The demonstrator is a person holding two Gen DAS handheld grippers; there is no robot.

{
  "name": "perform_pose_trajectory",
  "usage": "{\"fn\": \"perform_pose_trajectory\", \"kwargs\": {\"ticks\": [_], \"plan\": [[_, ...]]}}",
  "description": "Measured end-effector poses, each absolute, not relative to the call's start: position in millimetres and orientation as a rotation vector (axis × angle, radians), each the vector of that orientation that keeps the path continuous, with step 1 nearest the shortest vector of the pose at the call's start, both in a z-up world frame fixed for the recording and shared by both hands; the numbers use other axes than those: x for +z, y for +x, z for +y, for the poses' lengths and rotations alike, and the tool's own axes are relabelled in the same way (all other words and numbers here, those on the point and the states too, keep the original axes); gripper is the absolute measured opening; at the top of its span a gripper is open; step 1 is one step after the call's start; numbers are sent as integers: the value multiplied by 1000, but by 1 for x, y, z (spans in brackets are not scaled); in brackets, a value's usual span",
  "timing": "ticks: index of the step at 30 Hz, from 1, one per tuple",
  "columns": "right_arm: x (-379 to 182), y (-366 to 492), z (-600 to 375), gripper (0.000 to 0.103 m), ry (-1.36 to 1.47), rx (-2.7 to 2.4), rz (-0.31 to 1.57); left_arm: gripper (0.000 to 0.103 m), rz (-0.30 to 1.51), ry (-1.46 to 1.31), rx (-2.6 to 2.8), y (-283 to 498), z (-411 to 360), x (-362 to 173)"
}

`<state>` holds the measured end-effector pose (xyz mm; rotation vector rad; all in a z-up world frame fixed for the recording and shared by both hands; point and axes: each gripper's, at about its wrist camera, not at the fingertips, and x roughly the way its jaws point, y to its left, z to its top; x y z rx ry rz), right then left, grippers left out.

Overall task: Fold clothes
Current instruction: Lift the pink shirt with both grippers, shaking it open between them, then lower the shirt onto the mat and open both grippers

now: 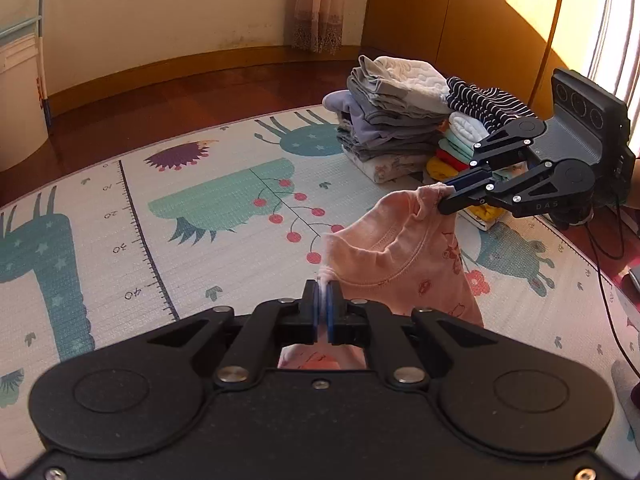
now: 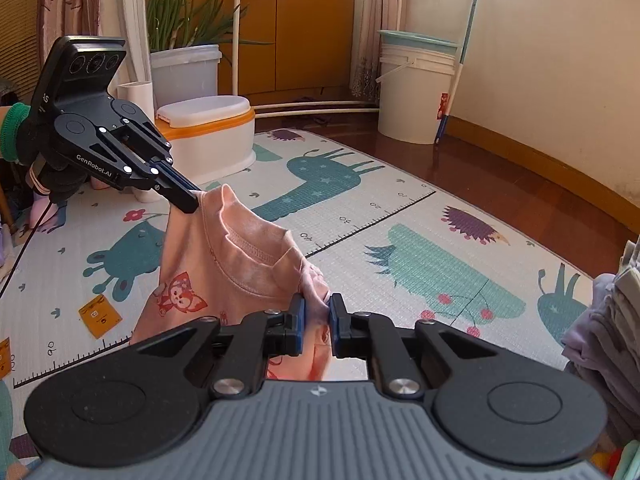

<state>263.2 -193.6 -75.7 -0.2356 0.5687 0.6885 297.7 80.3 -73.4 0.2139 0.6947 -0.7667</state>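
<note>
A small pink shirt (image 1: 404,256) with red cartoon prints hangs in the air above the play mat, held at both shoulders with its neck opening slack between them. My left gripper (image 1: 325,286) is shut on one shoulder edge. My right gripper (image 1: 447,197) pinches the other shoulder, up and to the right. In the right wrist view the pink shirt (image 2: 224,264) hangs between my right gripper (image 2: 318,306), shut on a bunch of cloth, and my left gripper (image 2: 194,200) at upper left, held by a gloved hand (image 2: 52,176).
Two stacks of folded clothes (image 1: 392,120) stand on the far right part of the patterned play mat (image 1: 168,216). A white and orange potty (image 2: 212,136), a white bucket (image 2: 414,92), a plant pot (image 2: 186,72) and wooden cupboards border the mat. Cables (image 1: 612,280) trail at right.
</note>
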Motion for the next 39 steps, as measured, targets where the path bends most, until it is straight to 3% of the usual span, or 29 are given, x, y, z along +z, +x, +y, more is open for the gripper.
{"fn": "perform_pose_trajectory", "kwargs": {"ticks": [16, 20, 28, 39], "plan": [[-4, 334, -134, 14, -386, 477, 157, 1, 226, 342, -478, 311, 94, 29], [-50, 313, -130, 13, -527, 548, 206, 1, 319, 456, -547, 289, 91, -16], [-196, 215, -119, 12, -865, 829, 481, 1, 637, 665, -701, 233, 82, -151], [-235, 153, -120, 12, -919, 904, 588, 1, 710, 920, -908, 160, 63, -223]]}}
